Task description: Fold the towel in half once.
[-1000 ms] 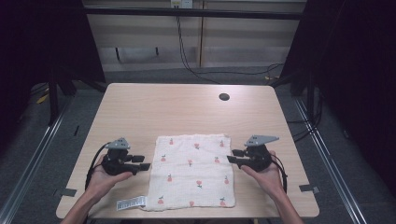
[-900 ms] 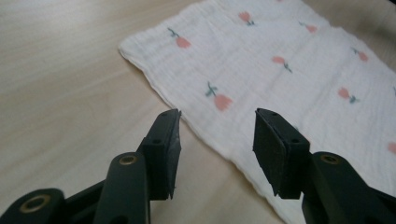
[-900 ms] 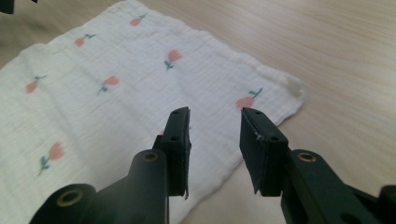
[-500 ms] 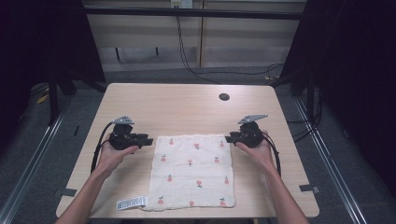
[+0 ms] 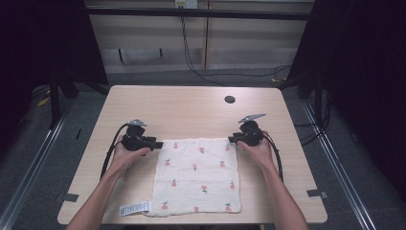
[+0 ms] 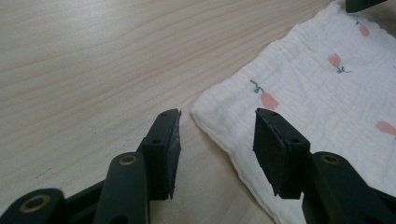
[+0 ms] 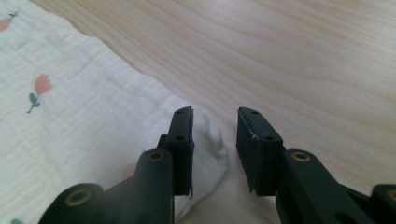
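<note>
1. Your left tool point(image 5: 152, 142) sits at the far left corner of the white square muslin cloth with small pink flower prints point(image 5: 198, 175). Its jaws stand moderately apart and have just been opening. In the left gripper view point(image 6: 217, 126) the cloth's corner lies on the wood between them, with neither pad pressing on it.
2. Your right tool point(image 5: 233, 139) sits at the far right corner of the same cloth. Its jaws stand narrower and have just been closing. In the right gripper view point(image 7: 215, 122) that corner bunches up slightly between them, just beside one pad; no firm pinch shows.
3. Your hands grip both tool bodies from the near side, and a black cable trails back from each along your forearm.
4. The cloth lies flat on the near half of the light wooden tabletop point(image 5: 182, 105), its near edge close to the tabletop's front edge.
5. A white tag printed with a barcode point(image 5: 134, 208) lies just beside the cloth's near left corner.
6. A small dark round hole point(image 5: 230, 99) sits in the tabletop's far right part, well apart from the cloth.
</note>
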Available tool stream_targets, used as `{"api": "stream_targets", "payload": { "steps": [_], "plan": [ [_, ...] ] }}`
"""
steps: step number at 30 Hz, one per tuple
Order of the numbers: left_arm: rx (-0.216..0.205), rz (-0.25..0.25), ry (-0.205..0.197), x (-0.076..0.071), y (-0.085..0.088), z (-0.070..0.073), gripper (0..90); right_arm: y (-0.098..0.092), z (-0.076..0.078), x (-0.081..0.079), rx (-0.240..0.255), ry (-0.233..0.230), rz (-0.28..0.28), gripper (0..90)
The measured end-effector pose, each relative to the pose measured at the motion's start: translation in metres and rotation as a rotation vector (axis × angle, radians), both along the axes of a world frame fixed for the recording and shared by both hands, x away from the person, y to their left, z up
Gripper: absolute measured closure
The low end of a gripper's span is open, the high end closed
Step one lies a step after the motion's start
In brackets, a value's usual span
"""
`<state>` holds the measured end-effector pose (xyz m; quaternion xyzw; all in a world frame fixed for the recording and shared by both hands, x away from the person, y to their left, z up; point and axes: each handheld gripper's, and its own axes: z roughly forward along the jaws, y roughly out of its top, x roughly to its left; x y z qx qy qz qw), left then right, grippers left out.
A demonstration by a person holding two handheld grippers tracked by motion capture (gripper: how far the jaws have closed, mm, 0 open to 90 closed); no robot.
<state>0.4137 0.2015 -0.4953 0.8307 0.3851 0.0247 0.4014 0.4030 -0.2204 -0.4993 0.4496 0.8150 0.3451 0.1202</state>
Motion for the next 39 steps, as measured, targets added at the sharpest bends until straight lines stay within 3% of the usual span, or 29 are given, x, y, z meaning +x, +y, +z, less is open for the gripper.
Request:
{"api": "stream_targets", "payload": {
  "steps": [4,6,9,15,18,19,24,29,30,35,39],
  "plan": [
    [0.022,0.008,-0.015,0.001,-0.006,0.001,49.6,0.001,-0.001,0.001,0.006,0.012,-0.004,68.3],
    [0.032,0.012,-0.004,0.005,-0.009,-0.002,50.1,0.003,0.000,0.001,-0.007,0.020,0.007,80.2],
    [0.025,0.013,-0.001,0.006,-0.010,-0.005,51.6,0.002,-0.001,-0.001,0.016,0.034,0.020,86.9],
    [0.032,-0.005,-0.013,0.008,-0.011,-0.006,56.6,-0.003,0.000,-0.001,0.060,0.022,0.009,88.1],
    [0.053,-0.024,-0.031,0.005,-0.017,-0.006,64.0,-0.005,0.001,-0.002,0.079,0.021,-0.004,88.1],
    [0.061,-0.002,-0.044,0.004,-0.020,-0.006,66.9,-0.005,0.002,-0.002,0.085,0.015,-0.004,88.1],
    [0.033,-0.015,-0.017,0.005,-0.024,-0.008,86.4,-0.004,0.007,-0.003,0.101,0.004,-0.011,88.0],
    [-0.002,-0.015,-0.043,0.000,-0.019,0.001,87.0,-0.005,0.013,-0.006,0.118,-0.003,0.010,88.2],
    [-0.006,-0.021,-0.046,-0.002,-0.019,0.002,87.0,-0.008,0.017,-0.008,0.153,-0.004,0.007,88.3],
    [-0.045,-0.035,-0.065,-0.008,-0.017,0.014,87.1,-0.012,0.028,-0.011,0.185,-0.033,0.004,88.3],
    [-0.091,-0.007,-0.078,-0.007,-0.009,0.022,87.0,-0.016,0.036,-0.014,0.197,-0.055,-0.003,88.3]
  ]
}}
